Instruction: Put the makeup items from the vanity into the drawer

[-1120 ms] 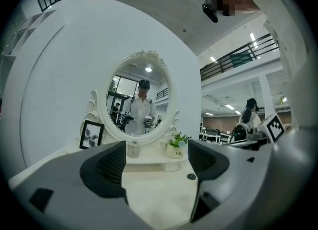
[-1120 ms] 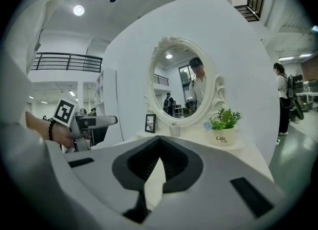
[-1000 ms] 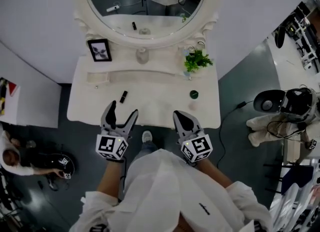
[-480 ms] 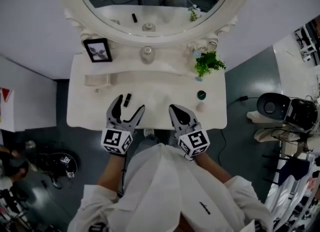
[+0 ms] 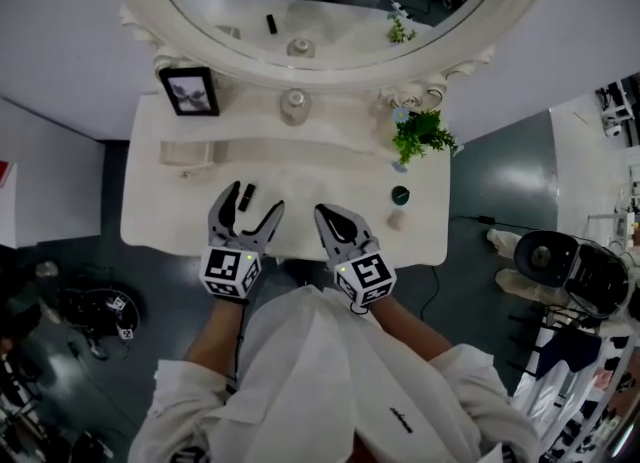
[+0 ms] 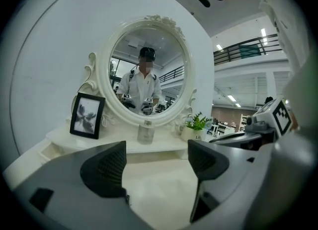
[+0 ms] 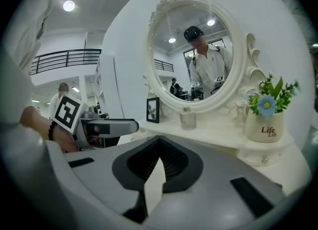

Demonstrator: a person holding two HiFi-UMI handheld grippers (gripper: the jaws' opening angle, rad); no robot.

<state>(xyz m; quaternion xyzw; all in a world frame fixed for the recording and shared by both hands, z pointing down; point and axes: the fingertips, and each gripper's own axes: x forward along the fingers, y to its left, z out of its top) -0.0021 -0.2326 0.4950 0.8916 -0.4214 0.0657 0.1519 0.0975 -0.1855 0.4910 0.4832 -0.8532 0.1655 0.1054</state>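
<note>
Left hand-held gripper (image 5: 257,201) is held spread and empty over the white surface (image 5: 170,223), with the black lipstick (image 5: 247,192) lying near its tips. Right hand-held gripper (image 5: 322,213) is pressed together, empty.

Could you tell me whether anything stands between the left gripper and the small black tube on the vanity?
Nothing visible does. In the head view the black tube lies on a bare part of the vanity top, right by the tips of the open left gripper.
</note>
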